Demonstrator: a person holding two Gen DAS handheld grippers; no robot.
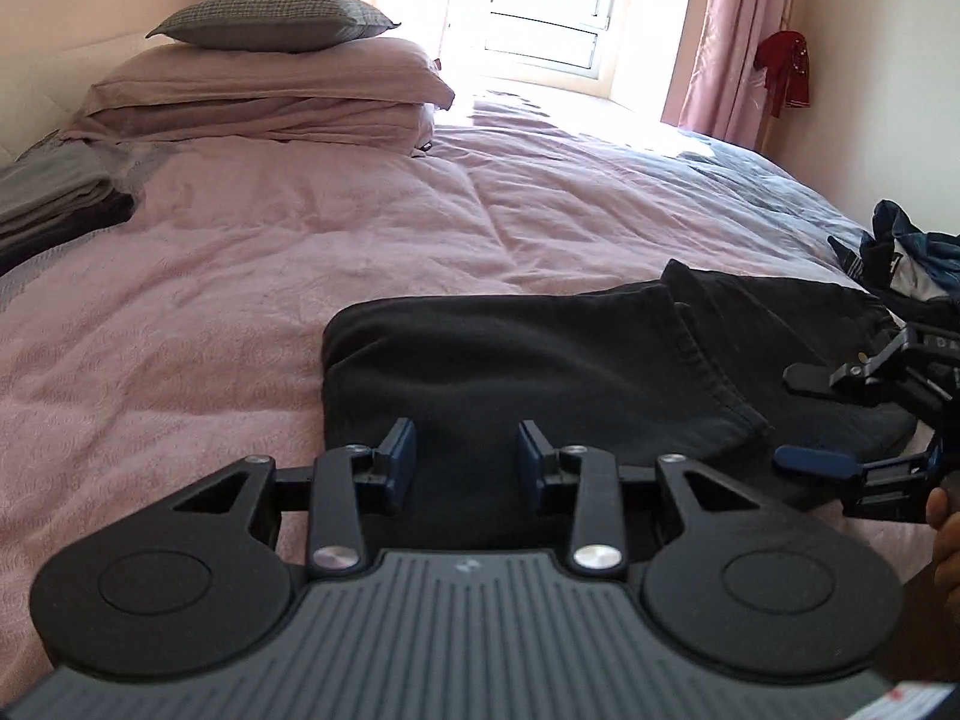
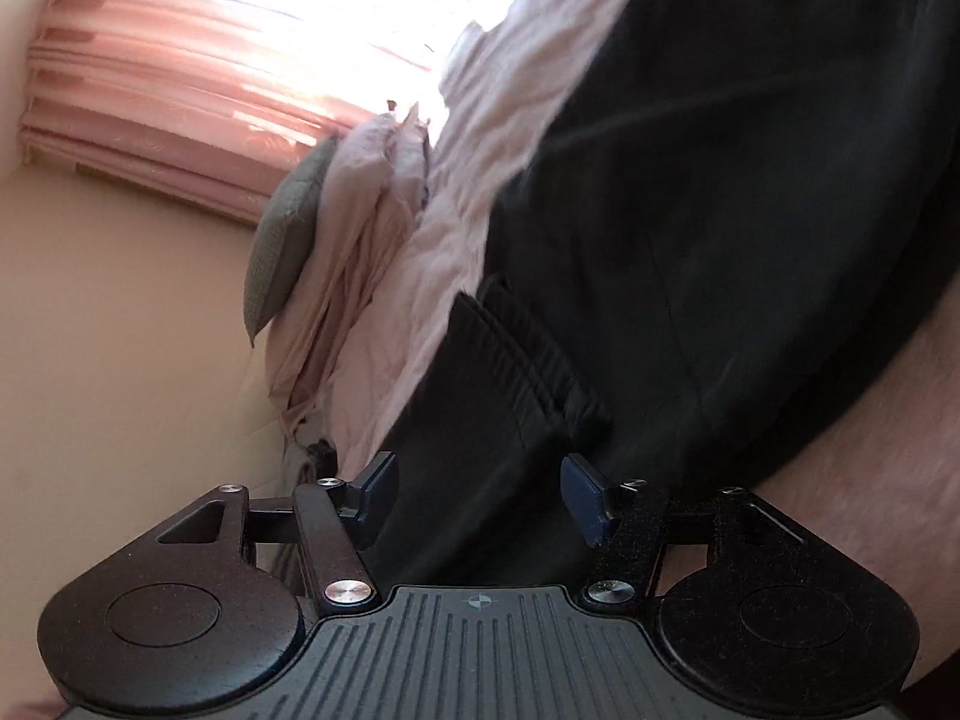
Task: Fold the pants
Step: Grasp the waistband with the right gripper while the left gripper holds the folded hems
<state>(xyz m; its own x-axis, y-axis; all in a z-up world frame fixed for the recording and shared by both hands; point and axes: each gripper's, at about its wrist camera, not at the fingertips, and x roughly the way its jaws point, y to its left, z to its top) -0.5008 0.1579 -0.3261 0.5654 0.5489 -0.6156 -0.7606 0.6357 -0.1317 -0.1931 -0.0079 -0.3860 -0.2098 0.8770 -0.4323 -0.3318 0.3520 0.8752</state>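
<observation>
A sunlit bedroom, pink bedspread point(image 1: 270, 252) spread flat as the folding surface.

Black pants point(image 1: 540, 360) lie at lower centre-right of the left wrist frame, already doubled over, one hemmed leg end lapped across. The left gripper point(image 1: 467, 459) hovers at their near edge, fingers apart and empty; the right gripper point(image 2: 480, 495), rolled sideways, is also spread with nothing between, low over the cloth, probably placed to take edges for another fold. Pillows point(image 1: 264, 90) are stacked upper left.

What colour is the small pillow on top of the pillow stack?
Grey, with a fine check weave; the small pillow shows best in the left wrist view.
</observation>
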